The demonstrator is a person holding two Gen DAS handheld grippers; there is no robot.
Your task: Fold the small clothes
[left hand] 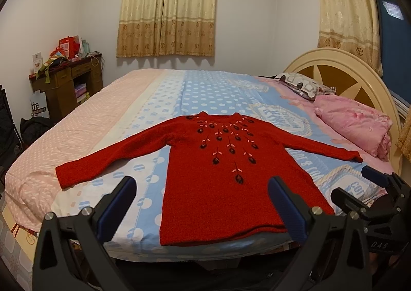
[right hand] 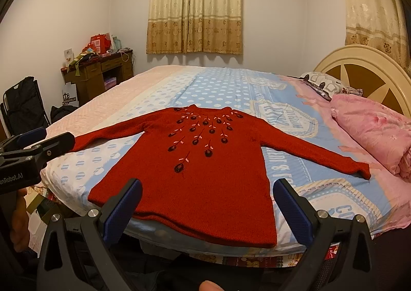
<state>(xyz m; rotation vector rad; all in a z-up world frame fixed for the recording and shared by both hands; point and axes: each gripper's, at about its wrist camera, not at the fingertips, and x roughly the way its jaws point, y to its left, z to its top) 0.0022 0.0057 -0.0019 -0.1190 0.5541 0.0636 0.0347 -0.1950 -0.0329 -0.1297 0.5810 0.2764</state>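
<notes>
A small red knitted sweater point(left hand: 221, 183) with dark embroidered flowers lies flat on the bed, face up, both sleeves spread out, hem toward me. It also shows in the right wrist view point(right hand: 205, 175). My left gripper point(left hand: 203, 188) is open and empty, hovering above the hem near the bed's front edge. My right gripper point(right hand: 208, 190) is open and empty too, above the hem. The right gripper also shows at the right of the left wrist view point(left hand: 359, 188), and the left gripper at the left of the right wrist view point(right hand: 48, 139).
The bed point(left hand: 164, 100) has a pink, white and blue dotted sheet. A folded pink quilt point(left hand: 357, 124) and a patterned pillow point(left hand: 303, 84) lie by the cream headboard point(left hand: 344, 64) at right. A cluttered wooden desk point(left hand: 66, 80) stands at far left.
</notes>
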